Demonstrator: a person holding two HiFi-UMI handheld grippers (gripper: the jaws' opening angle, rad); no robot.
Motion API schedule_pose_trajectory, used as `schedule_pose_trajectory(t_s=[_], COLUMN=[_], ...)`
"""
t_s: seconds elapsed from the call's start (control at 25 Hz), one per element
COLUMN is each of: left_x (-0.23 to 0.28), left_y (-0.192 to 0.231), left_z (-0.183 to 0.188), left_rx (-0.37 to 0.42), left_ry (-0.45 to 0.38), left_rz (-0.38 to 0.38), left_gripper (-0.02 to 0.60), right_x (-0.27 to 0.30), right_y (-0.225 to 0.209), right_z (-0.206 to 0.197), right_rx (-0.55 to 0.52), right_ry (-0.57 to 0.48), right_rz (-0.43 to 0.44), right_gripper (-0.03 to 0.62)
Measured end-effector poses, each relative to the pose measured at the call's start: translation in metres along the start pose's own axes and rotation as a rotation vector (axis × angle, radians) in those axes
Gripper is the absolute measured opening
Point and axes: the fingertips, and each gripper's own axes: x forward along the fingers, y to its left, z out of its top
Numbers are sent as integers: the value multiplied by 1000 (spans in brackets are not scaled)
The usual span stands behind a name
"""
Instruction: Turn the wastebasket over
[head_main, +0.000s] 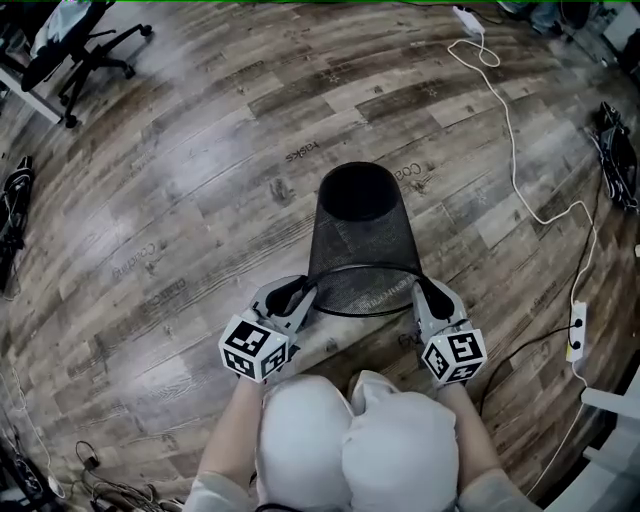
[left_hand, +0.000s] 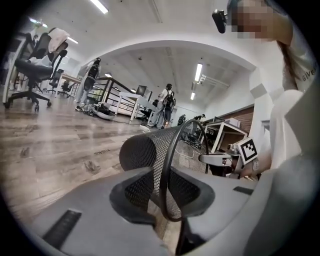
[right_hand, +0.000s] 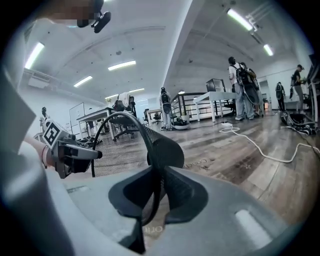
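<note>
We are holding one black mesh wastebasket (head_main: 362, 240) between our two claws. The left claw (head_main: 300, 295) is pinching the rim on its side, the wire hoop and mesh wall running between its pads. The right claw (head_main: 428, 295) is pinching the opposite side of the same rim in the same way. The basket is lying tipped, its open mouth facing back toward us between the claws and its closed base pointing away ahead of them; we cannot tell whether it is touching the wooden floor (head_main: 180, 200). Nothing is standing directly in front of the claws beyond the basket itself. One white cable (head_main: 520, 170) is snaking across the boards ahead and to the right of the right claw, ending at one power strip (head_main: 577, 325) lying well out to that claw's right. One office chair (head_main: 80, 50) is standing far ahead and to the left of the left claw, well apart from it. Dark cable bundles are lying at both edges of the floor. Far ahead, several people are standing among desks, too small for us to count surely.
</note>
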Motion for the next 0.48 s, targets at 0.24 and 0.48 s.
schedule_pose_trajectory(t_s=[0.24, 0.48], left_x=[-3, -5], left_y=[2, 6], left_z=[37, 54], left_rx=[-41, -126], left_ry=[-48, -85], left_rz=[17, 24], left_gripper=[76, 71], right_x=[11, 17], right_y=[-3, -1], right_z=[43, 69], right_rx=[-9, 7], right_ry=[17, 34], right_rz=[16, 17], right_gripper=[40, 38])
